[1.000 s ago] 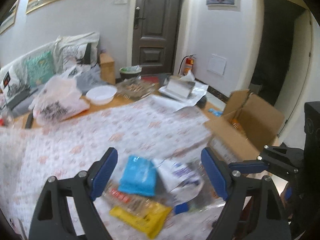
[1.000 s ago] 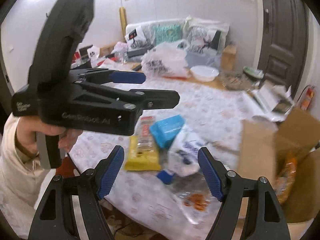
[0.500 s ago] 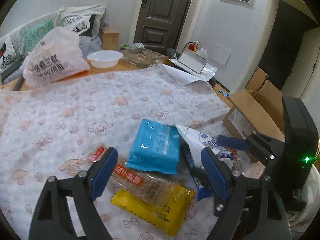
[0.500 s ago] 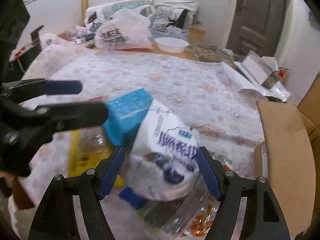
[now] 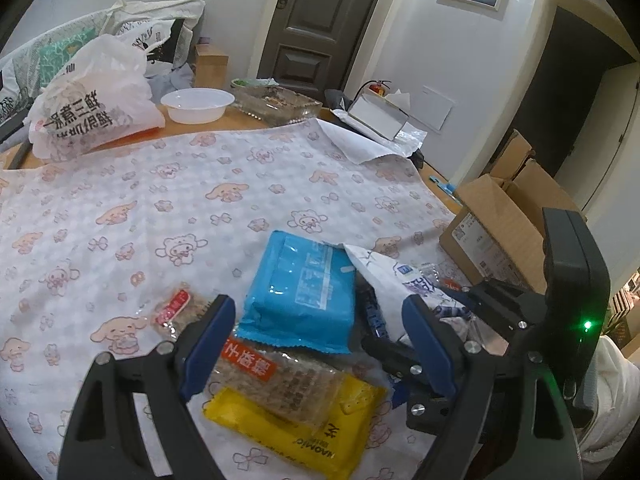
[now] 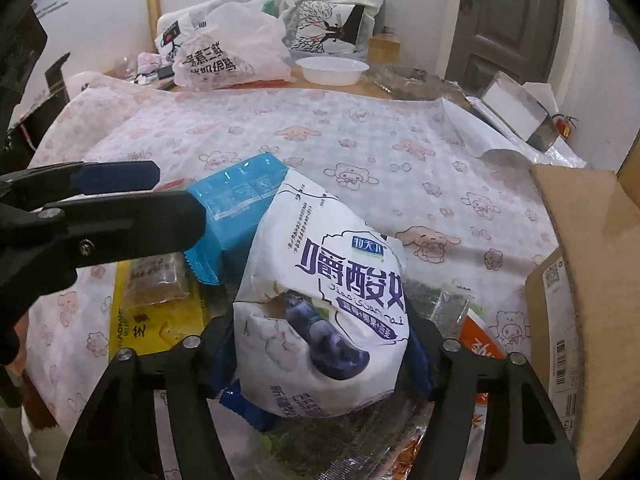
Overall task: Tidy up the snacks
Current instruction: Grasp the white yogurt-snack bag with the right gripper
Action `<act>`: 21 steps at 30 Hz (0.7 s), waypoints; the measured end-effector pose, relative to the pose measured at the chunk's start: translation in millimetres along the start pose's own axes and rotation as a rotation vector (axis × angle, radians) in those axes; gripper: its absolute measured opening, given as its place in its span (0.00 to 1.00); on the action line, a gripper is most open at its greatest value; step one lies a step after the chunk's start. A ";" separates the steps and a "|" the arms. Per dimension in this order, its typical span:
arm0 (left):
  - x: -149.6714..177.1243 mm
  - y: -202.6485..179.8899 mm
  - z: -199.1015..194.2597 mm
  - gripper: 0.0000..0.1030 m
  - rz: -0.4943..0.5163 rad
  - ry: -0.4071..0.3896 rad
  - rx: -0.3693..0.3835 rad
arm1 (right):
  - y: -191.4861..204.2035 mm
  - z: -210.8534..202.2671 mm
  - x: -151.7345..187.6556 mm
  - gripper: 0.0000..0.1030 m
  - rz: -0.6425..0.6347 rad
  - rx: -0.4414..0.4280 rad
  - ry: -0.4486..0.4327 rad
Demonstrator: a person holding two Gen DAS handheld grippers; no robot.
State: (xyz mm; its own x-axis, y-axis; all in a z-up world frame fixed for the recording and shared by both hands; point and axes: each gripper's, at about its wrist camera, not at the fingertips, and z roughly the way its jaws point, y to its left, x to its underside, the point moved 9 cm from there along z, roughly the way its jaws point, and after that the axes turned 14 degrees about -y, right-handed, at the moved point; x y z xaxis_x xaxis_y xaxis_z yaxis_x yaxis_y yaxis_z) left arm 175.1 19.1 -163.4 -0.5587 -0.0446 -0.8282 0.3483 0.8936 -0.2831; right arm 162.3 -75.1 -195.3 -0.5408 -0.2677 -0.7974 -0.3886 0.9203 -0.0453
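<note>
A pile of snacks lies near the table's front edge. A blue packet [image 5: 302,292] rests on a clear oat-bar packet [image 5: 280,380] and a yellow packet [image 5: 316,440]. My left gripper [image 5: 318,344] is open just above them, fingers either side of the blue packet's near end. A white blueberry yogurt-snack bag [image 6: 324,312] sits between the fingers of my right gripper [image 6: 320,352], which has closed against its sides; the bag also shows in the left wrist view [image 5: 396,276]. The blue packet [image 6: 236,208] lies behind it.
An open cardboard box [image 5: 504,224] stands off the table's right edge, also in the right wrist view [image 6: 592,264]. A white plastic bag [image 5: 92,100], a white bowl [image 5: 197,105] and a glass dish [image 5: 276,102] sit at the far edge. A clear orange-printed packet [image 6: 476,344] lies under the bag.
Both grippers came down to the snack pile. My right gripper moved forward around the white bag and closed on it. My left gripper stayed open over the blue packet.
</note>
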 end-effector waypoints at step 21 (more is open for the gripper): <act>-12.3 -39.6 -18.7 0.81 -0.034 -0.025 0.162 | 15.4 -48.3 -18.4 0.31 0.065 -0.136 -0.140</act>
State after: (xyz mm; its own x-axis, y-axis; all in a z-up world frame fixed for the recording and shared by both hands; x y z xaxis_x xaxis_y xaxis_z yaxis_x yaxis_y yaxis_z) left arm 154.1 -7.4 -132.9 -0.5540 -0.0865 -0.8280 0.4474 0.8078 -0.3837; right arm 130.3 -69.8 -152.3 -0.4631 -0.1581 -0.8721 -0.4586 0.8847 0.0832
